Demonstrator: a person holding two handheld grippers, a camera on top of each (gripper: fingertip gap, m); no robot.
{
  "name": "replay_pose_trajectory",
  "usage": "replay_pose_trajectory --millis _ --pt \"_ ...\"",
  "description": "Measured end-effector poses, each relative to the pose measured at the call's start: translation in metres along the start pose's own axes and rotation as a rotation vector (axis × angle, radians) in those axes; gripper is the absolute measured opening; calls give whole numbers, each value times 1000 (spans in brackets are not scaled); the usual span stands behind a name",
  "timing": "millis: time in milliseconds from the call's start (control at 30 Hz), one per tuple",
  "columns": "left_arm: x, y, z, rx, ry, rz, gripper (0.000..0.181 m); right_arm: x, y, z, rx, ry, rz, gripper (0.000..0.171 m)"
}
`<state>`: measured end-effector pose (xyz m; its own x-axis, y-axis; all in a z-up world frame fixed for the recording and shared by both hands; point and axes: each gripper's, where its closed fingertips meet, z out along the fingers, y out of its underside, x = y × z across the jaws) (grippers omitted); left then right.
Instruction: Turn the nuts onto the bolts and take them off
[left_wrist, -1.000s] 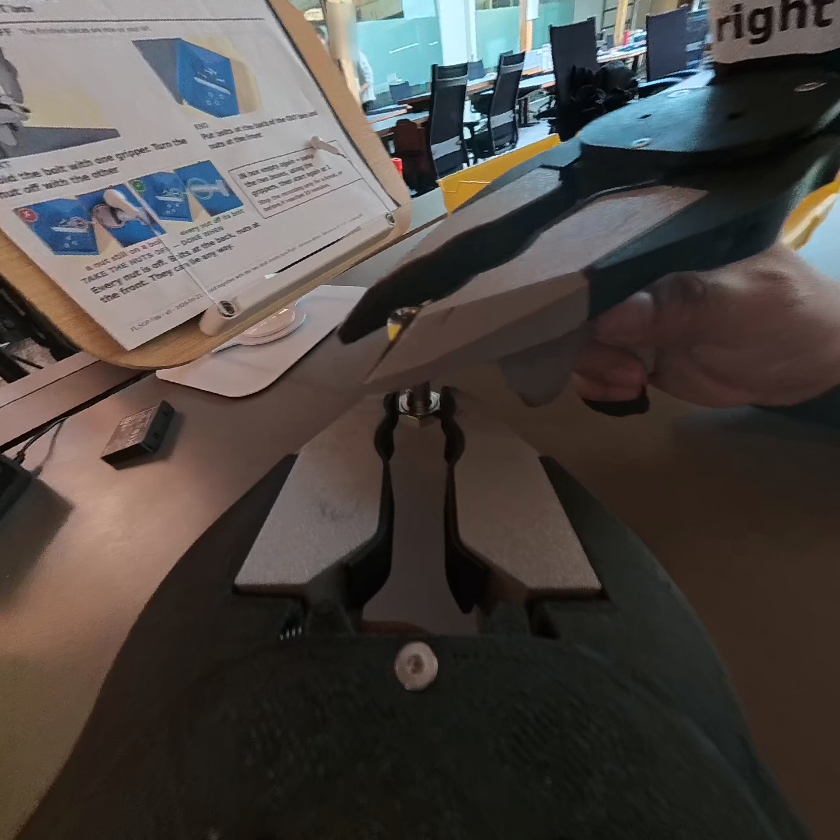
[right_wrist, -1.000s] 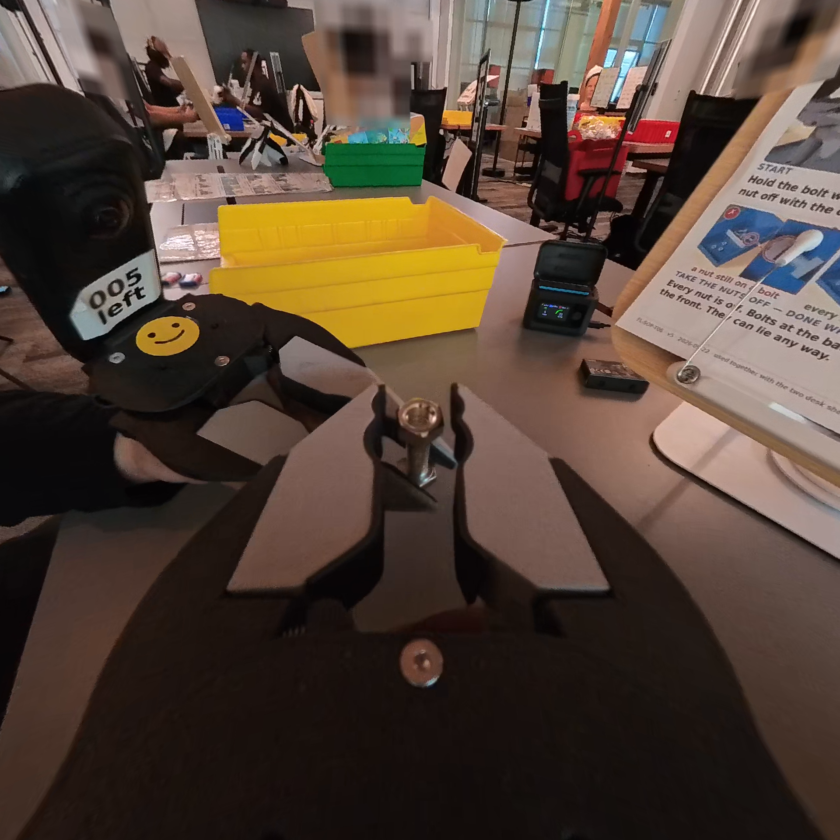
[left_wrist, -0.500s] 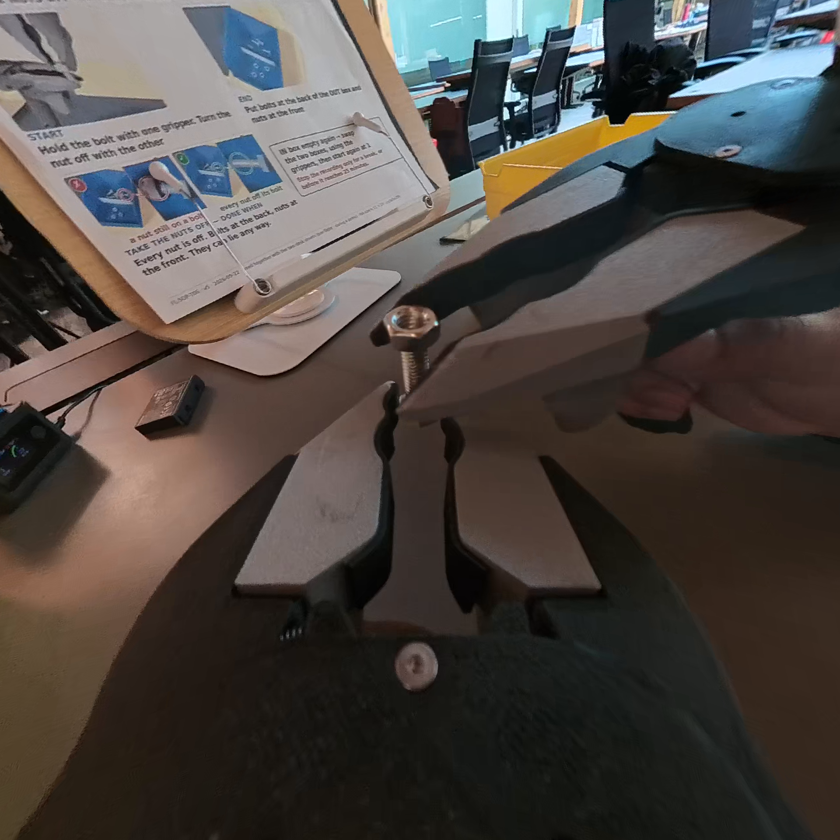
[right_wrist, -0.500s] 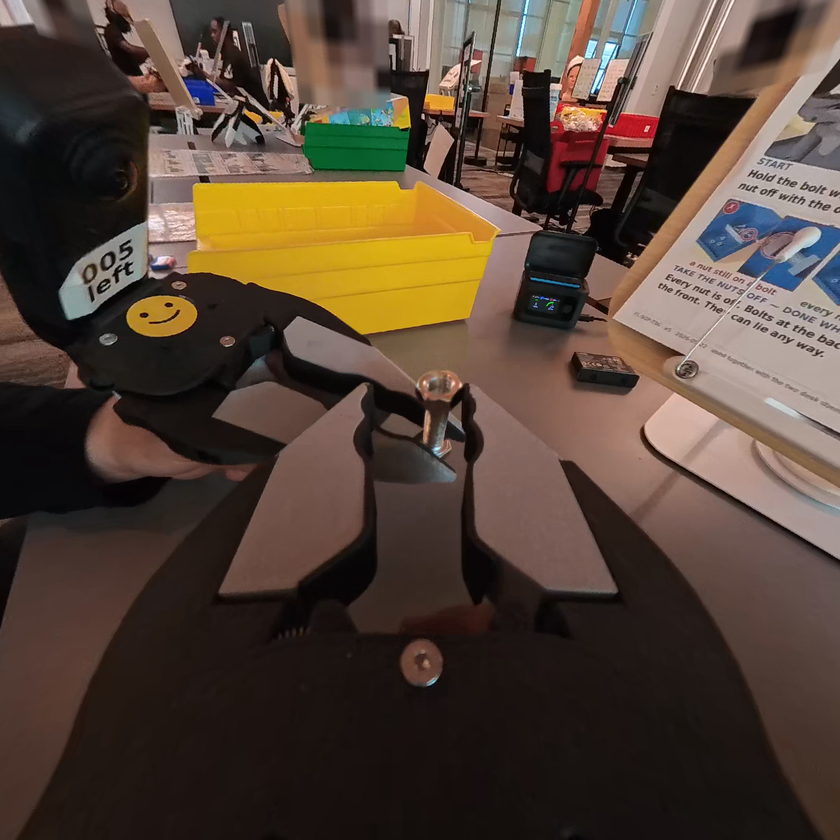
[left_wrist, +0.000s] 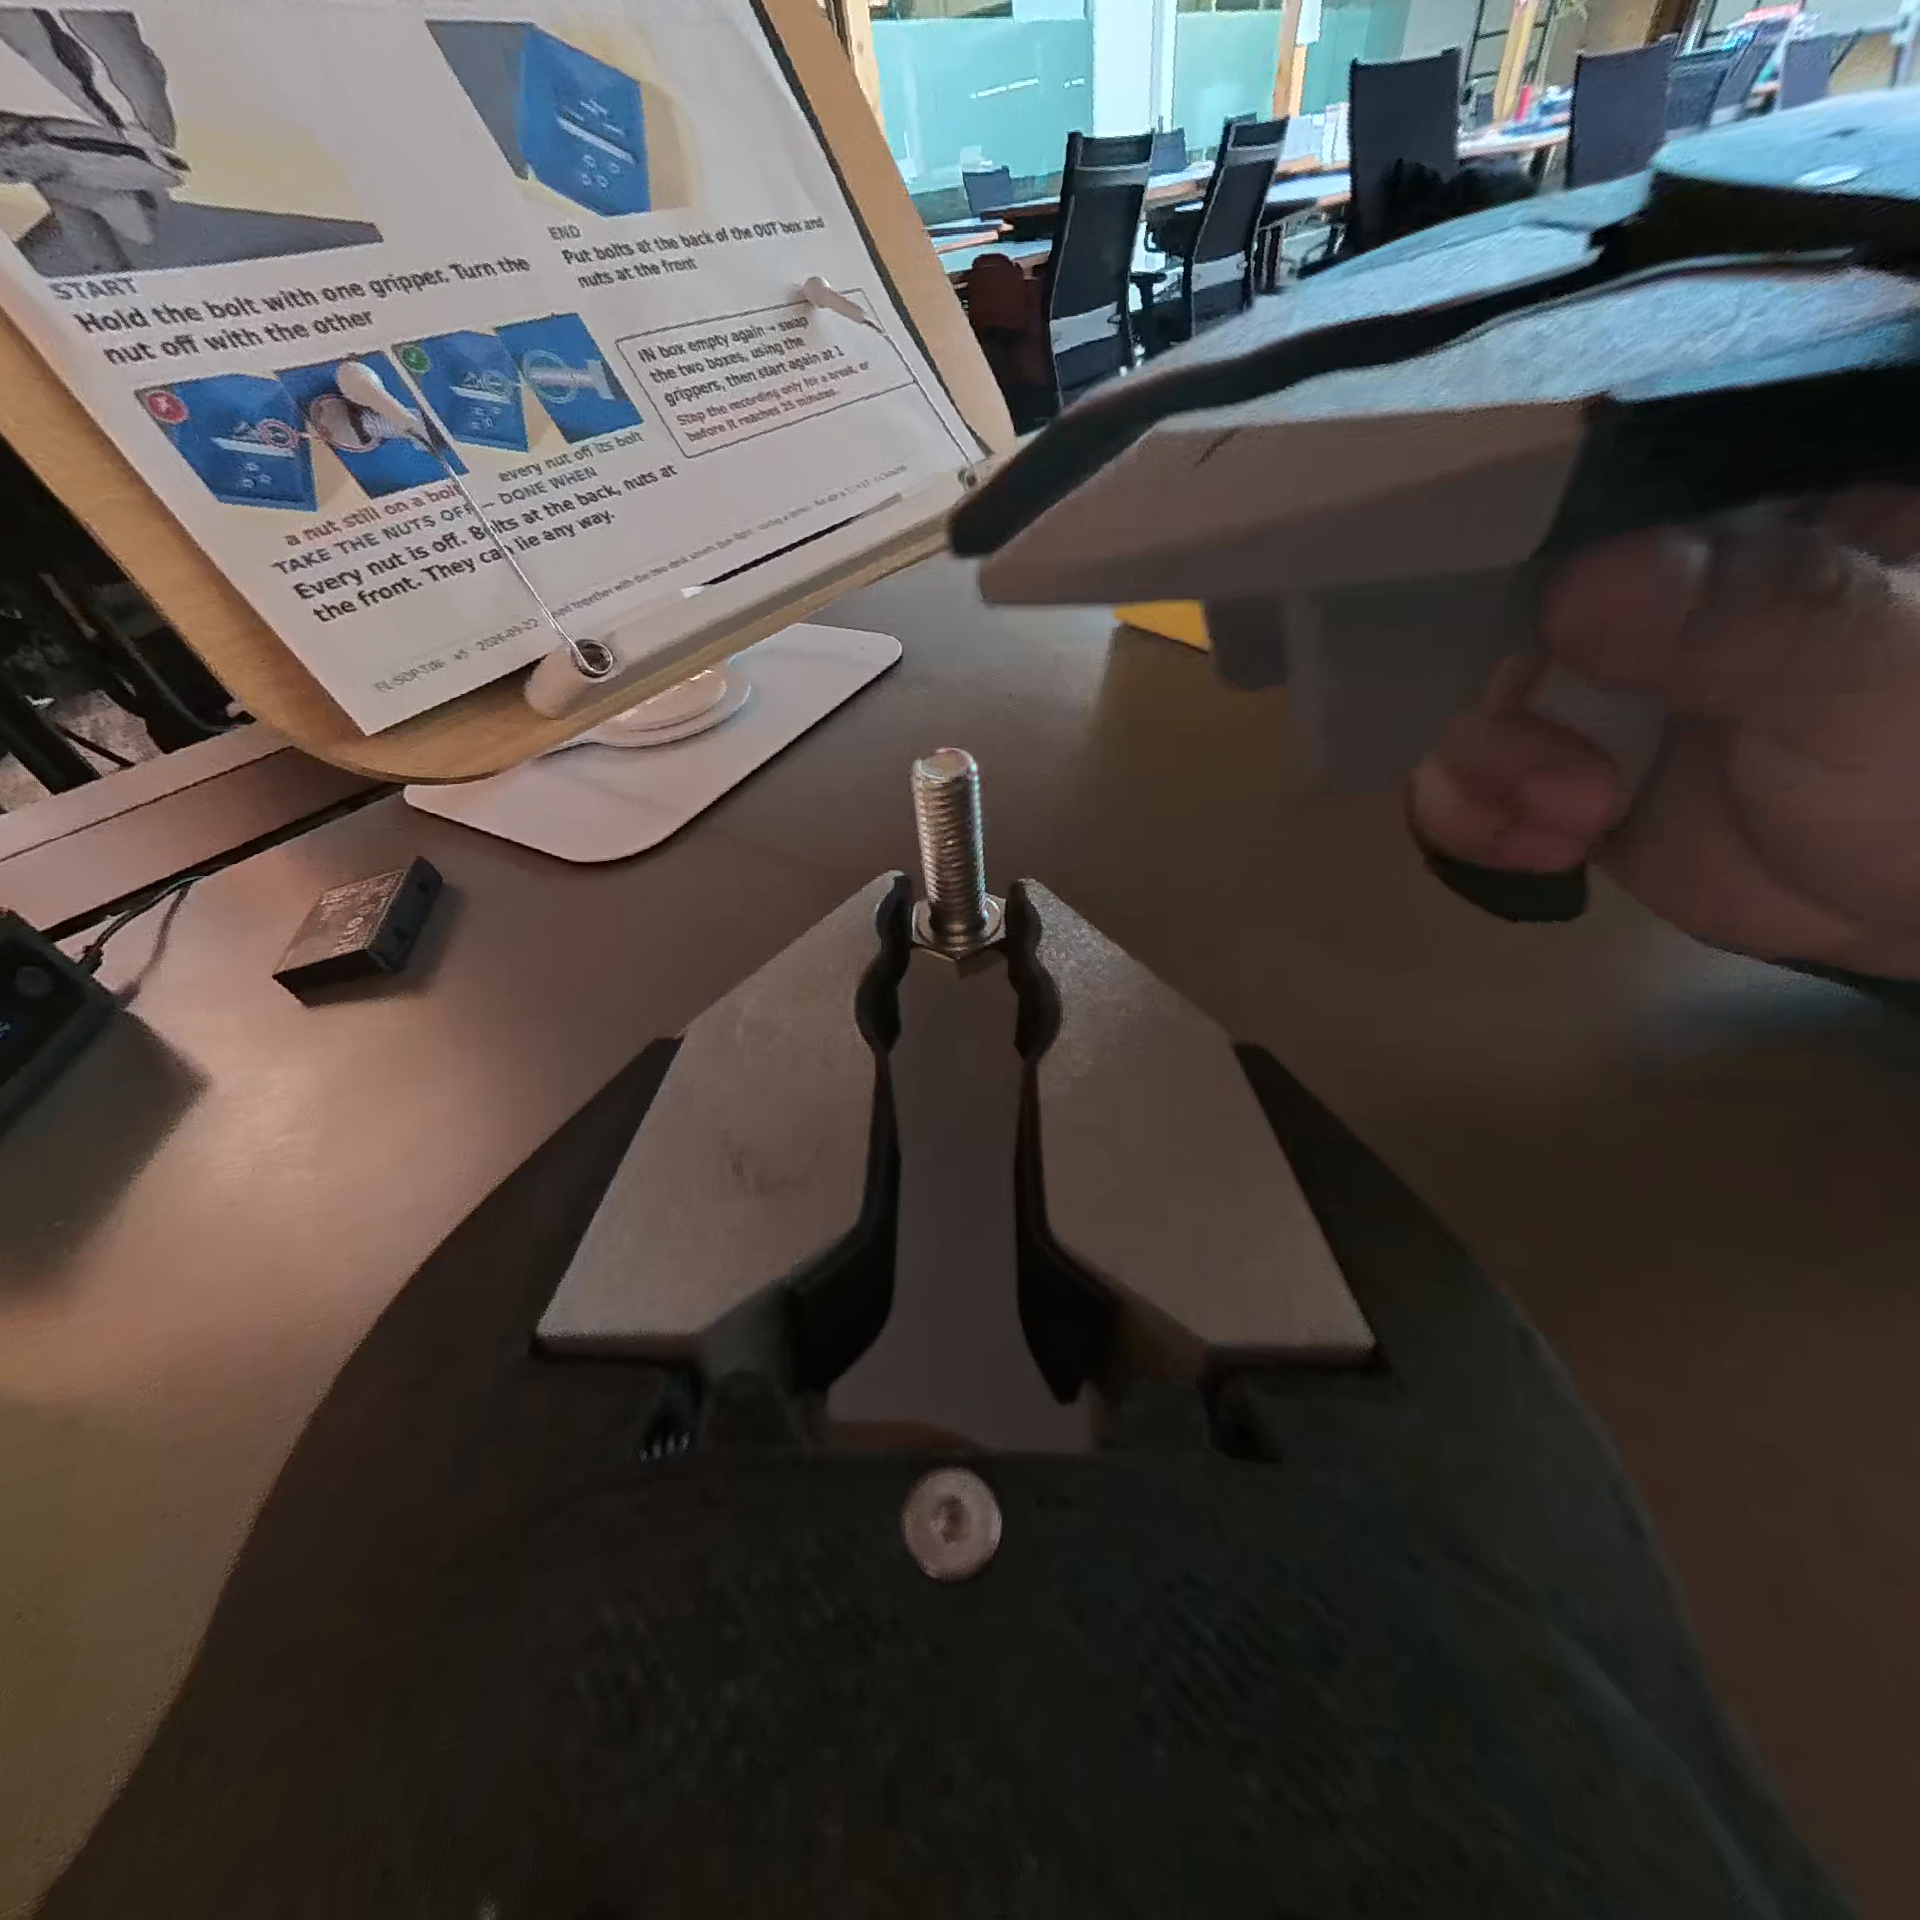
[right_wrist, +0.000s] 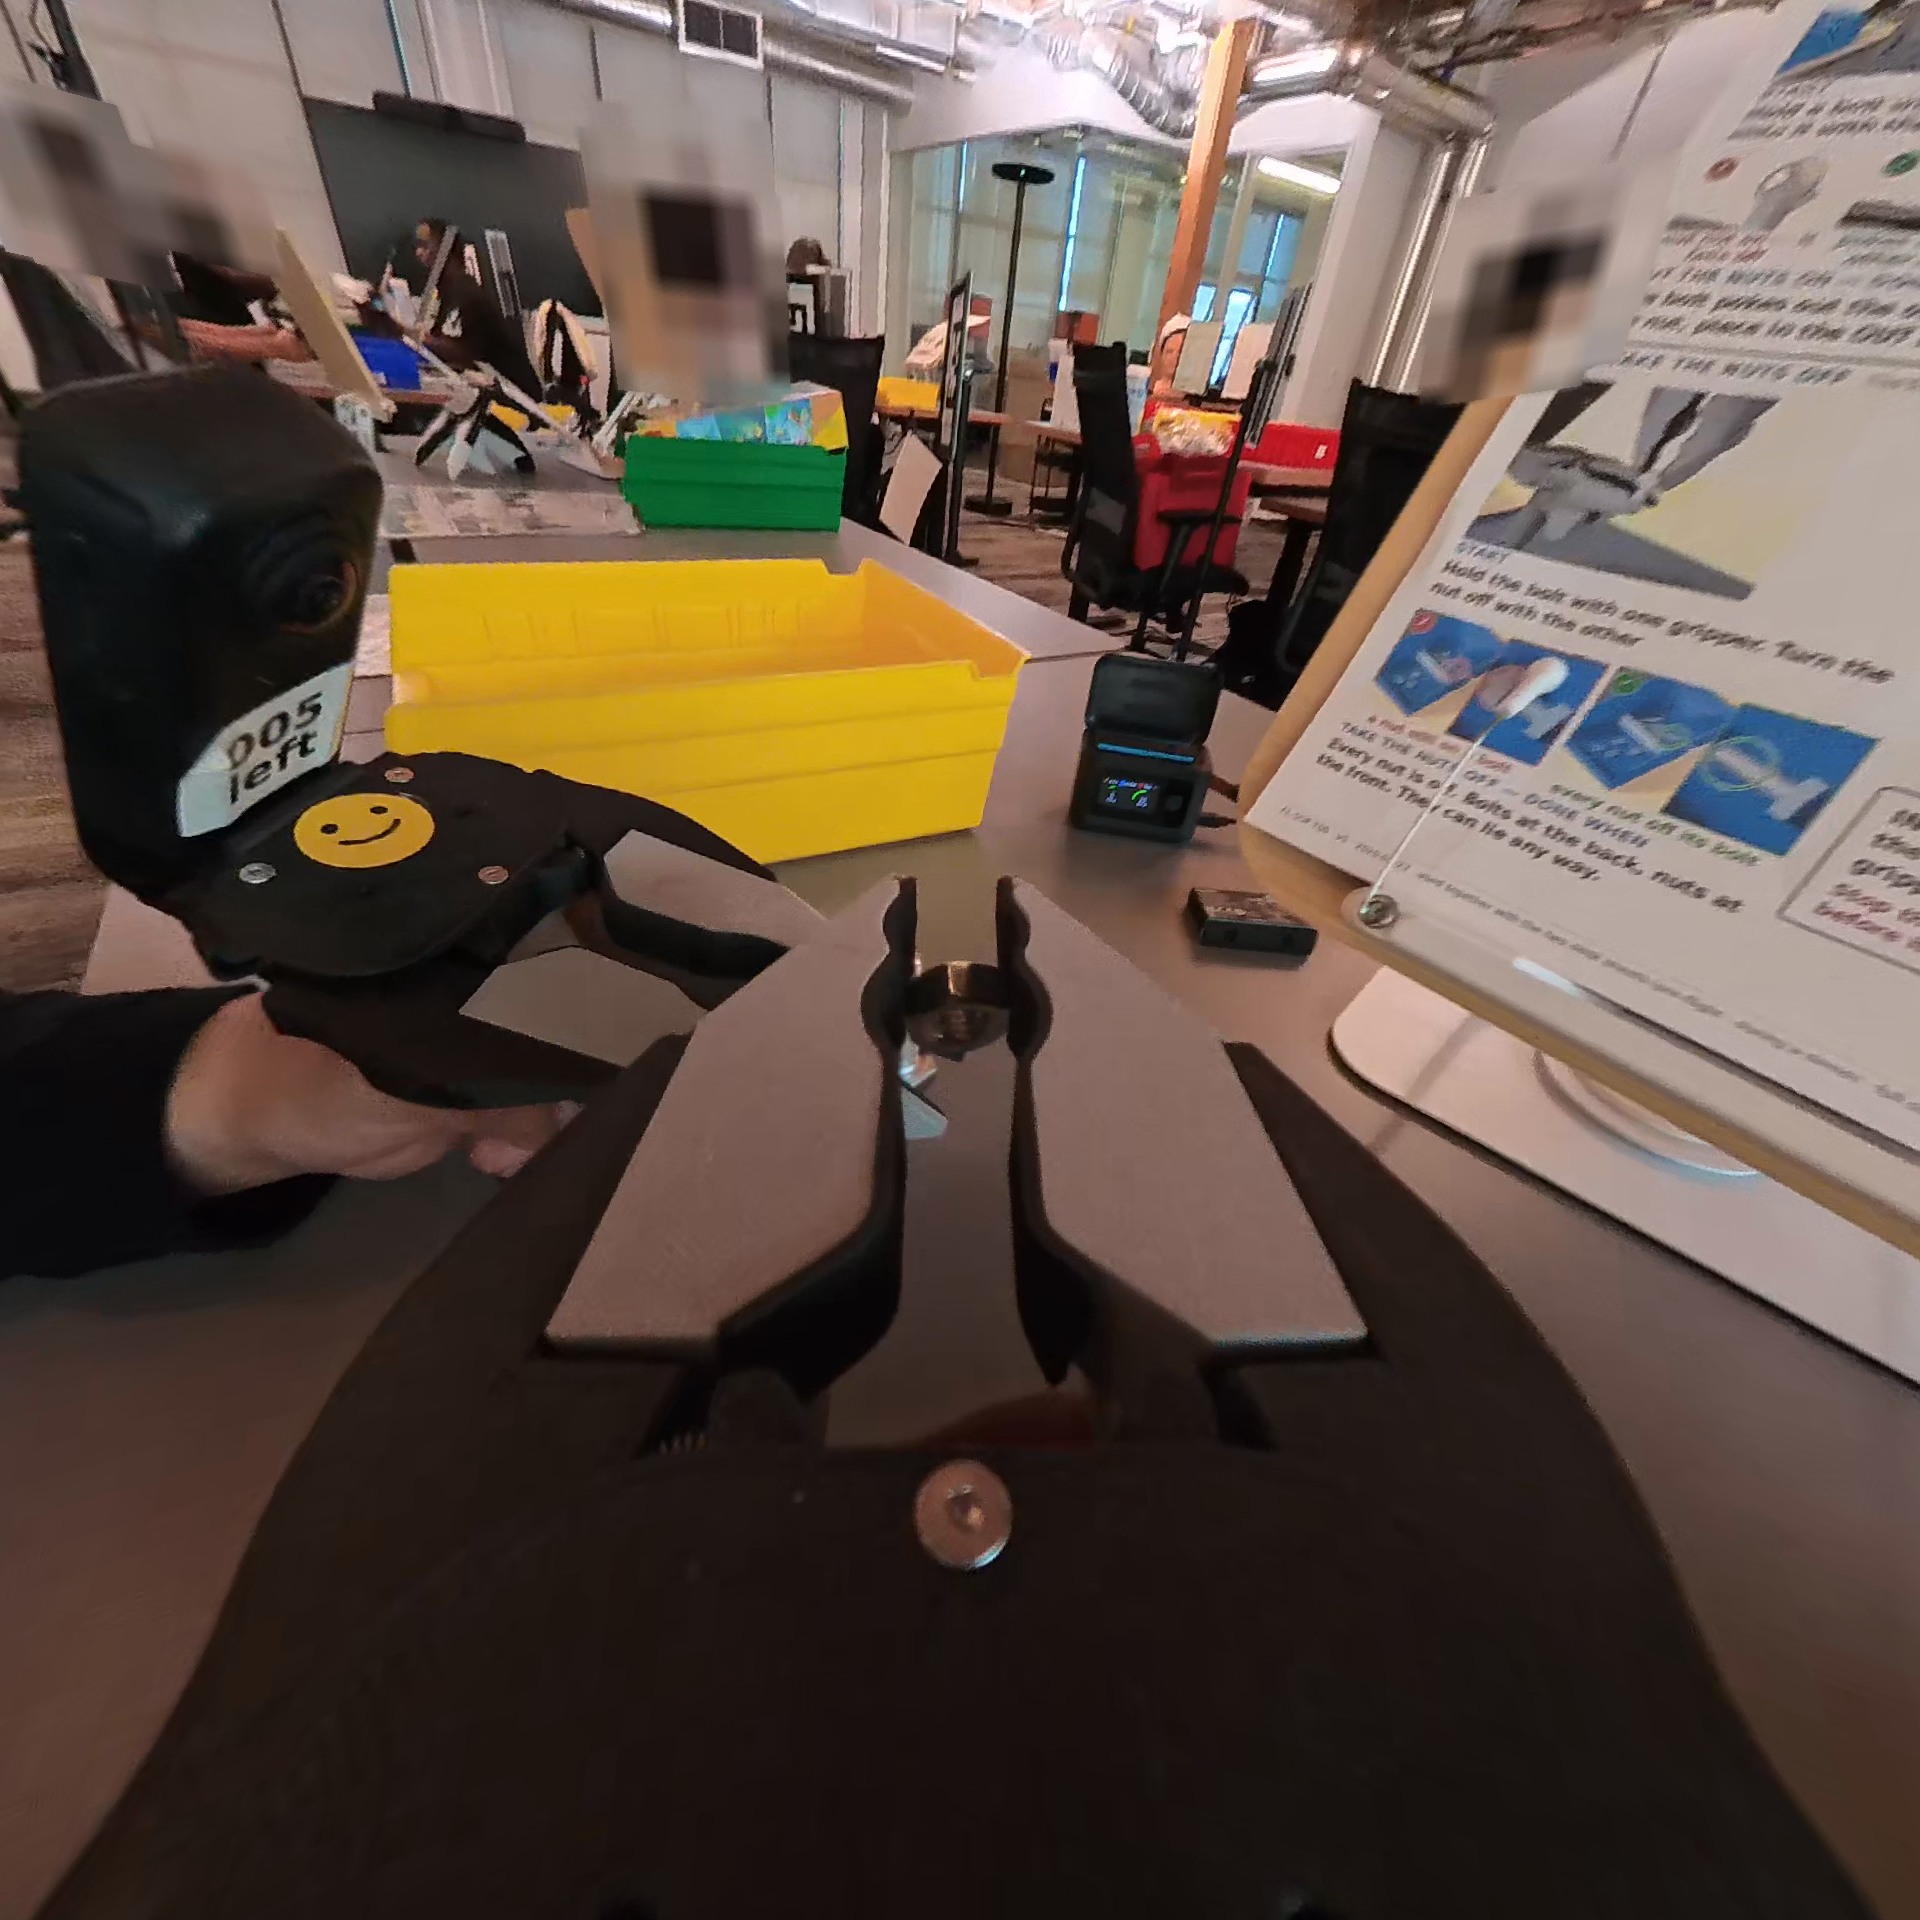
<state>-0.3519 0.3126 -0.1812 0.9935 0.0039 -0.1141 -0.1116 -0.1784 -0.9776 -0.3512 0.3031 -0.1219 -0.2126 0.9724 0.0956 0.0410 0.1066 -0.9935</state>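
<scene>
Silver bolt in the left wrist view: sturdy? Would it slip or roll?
The silver threaded metal bolt looks solid, so probably stiff and heavy for its size. The left hand-held gripper pinches only its hex head, so a bump might tilt it. Laid on the grey table, it would likely roll in a curve.

Each camera sits low on its own gripper, looking forward along the fingers, close above the desk (left_wrist: 1351, 1195). Both views share the instruction stand (left_wrist: 644, 686) (right_wrist: 1558, 997) and small black box (left_wrist: 358, 925) (right_wrist: 1252, 920).
</scene>
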Motion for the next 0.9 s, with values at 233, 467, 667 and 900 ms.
replay_pose_trajectory --millis 233,467,667,900 --pt "4 0 -1 2 -1 69 16 -28 -46 -69 4 8 -86 11" --pt "38 -1 -1 28 94 242 16 98 -6 -219 -403 464 -101 10" --pt "72 7 18 -23 2 504 16 142 138 -259 -844 461 159 11" --pt "114 8 54 -39 -15 695 16 142 152 -252 -905 432 154 15"
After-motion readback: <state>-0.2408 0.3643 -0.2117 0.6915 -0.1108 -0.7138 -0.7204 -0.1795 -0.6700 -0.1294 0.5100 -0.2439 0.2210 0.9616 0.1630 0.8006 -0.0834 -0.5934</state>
